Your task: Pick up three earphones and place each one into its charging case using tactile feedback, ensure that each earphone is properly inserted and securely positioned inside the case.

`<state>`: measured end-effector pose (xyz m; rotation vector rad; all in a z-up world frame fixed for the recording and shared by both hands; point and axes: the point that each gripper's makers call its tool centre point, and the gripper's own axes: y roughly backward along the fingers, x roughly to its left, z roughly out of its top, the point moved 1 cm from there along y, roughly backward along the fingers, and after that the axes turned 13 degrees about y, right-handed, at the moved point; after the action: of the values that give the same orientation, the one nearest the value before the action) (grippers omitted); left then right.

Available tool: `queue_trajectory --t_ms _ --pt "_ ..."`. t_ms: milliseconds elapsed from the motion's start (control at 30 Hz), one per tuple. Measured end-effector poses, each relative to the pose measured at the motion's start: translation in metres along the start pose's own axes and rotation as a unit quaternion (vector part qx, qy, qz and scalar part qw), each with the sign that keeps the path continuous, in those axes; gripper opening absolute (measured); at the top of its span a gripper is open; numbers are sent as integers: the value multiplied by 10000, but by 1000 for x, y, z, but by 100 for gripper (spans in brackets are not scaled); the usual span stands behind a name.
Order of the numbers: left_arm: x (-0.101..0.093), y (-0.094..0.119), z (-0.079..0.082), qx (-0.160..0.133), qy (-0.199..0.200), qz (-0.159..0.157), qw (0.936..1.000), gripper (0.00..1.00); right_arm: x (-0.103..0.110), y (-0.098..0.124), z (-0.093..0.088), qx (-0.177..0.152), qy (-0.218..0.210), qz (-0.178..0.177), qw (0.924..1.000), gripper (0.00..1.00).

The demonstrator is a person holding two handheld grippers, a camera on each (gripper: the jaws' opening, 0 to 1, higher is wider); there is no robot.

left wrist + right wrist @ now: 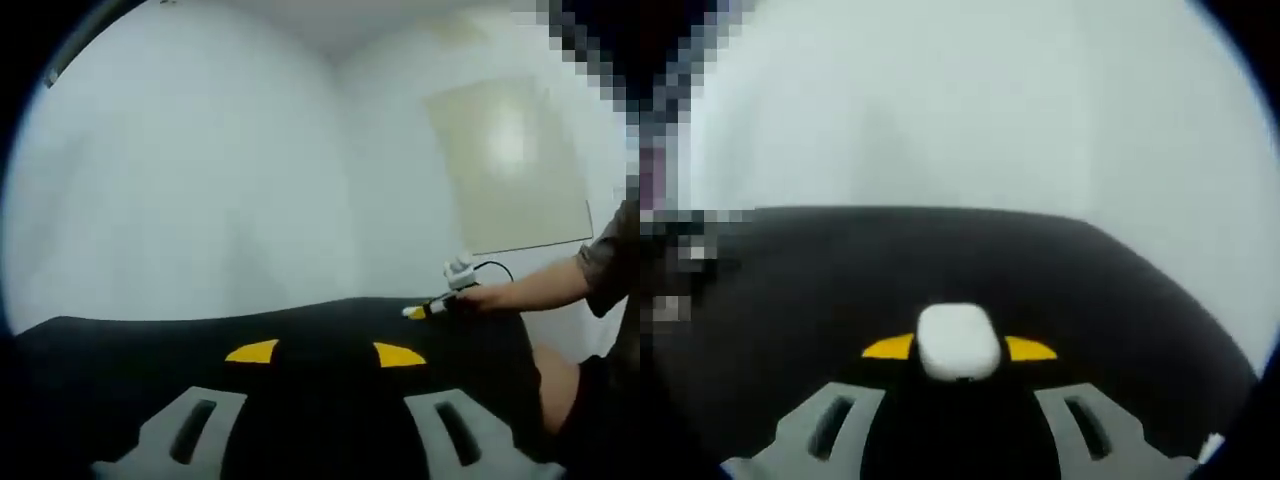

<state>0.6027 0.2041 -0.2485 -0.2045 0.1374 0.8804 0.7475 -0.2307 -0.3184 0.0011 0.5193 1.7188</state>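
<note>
I see the white charging case between my right gripper's yellow fingertips, which look closed on it, lifted just above the black table, probably to steady it for insertion. My left gripper hovers over the same table, jaws apart and empty. Beyond it, a person's hand rests at the table's far edge.

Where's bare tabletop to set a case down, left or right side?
Left gripper view: black table is bare from the left gripper to its far edge; the far right corner is crowded by the right gripper and hand. Right gripper view: white case sits between the jaws, bare table beyond.
</note>
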Motion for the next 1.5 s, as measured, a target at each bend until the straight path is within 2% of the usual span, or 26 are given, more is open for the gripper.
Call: queue_trajectory --t_ms 133,167,200,267,333,367,400,467,500,533,567,633,667,733,767,833,867,967,1067,1133,1200,1300,1367,1400,1433,1500 --pt "-1 0 -1 38 -20 25 10000 32 -4 4 1 -37 -209 30 9998 36" --pt "-1 0 -1 30 -8 32 10000 32 -9 8 8 -251 -311 -105 9991 38" --pt "0 0 0 11 20 40 10000 32 -20 17 22 -659 -318 -451 9963 39" --pt "2 1 2 -48 93 72 9999 32 -33 43 51 -1532 -323 -978 9828 35" --pt "4 2 3 -73 130 102 9998 31 -15 59 79 -2248 -617 -523 9710 32" --pt "4 2 3 -71 143 111 9998 31 -1 62 88 -2358 -706 -152 9691 32" --pt "5 1 2 -59 160 123 9998 31 9 64 94 -2414 -742 99 9675 32" --pt "6 1 1 -13 173 146 9997 30 48 68 109 -2570 -813 966 9581 33" --pt "7 0 0 18 176 169 9997 30 73 71 114 -2608 -878 1461 9502 33" --pt "7 0 -2 57 161 194 9997 30 104 74 119 -2611 -1015 2165 9353 33" --pt "8 -1 -3 93 152 212 9996 29 126 75 119 -2522 -1075 2576 9266 35" --pt "9 -2 -6 180 128 233 9995 29 161 76 119 -2515 -943 3106 9118 36" --pt "10 -3 -8 250 123 243 9993 29 174 76 116 -2476 -807 3237 9096 37" --pt "11 -4 -11 355 99 277 9989 29 198 70 101 -2248 -427 3445 9105 37" --pt "12 -4 -14 440 81 305 9985 29 204 64 92 -2105 -431 3467 9130 37" --pt "10 -6 -19 595 24 297 9978 29 203 56 80 -1725 -75 3409 9241 37" --pt "10 -7 -23 703 -11 293 9971 29 199 58 92 -2137 -348 3303 9187 37" --pt "7 -10 -30 907 -96 290 9954 29 194 59 82 -2013 -366 3303 9214 35" --pt "9 -15 -25 847 154 377 9956 29 182 66 92 -2355 -388 3172 9178 34" --pt "28 -18 -13 806 342 836 9927 25 182 67 92 -2363 -381 3157 9182 34" --pt "47 -22 -8 1200 40 1155 9860 25 180 65 91 -2350 -331 3088 9210 33" --pt "54 -38 -1 1649 -392 798 9823 42 179 63 91 -2331 -331 3076 9220 33" --pt "55 -46 -5 1939 -13 507 9797 56 179 63 89 -2286 -294 3049 9241 33" --pt "58 -48 -7 2029 117 533 9777 59 180 63 89 -2273 -257 3043 9247 33" --pt "65 -52 -8 2108 106 580 9758 58 180 63 89 -2275 -239 3043 9247 33" --pt "78 -56 -14 2377 -298 626 9689 55 181 62 89 -2258 -210 3063 9245 32"
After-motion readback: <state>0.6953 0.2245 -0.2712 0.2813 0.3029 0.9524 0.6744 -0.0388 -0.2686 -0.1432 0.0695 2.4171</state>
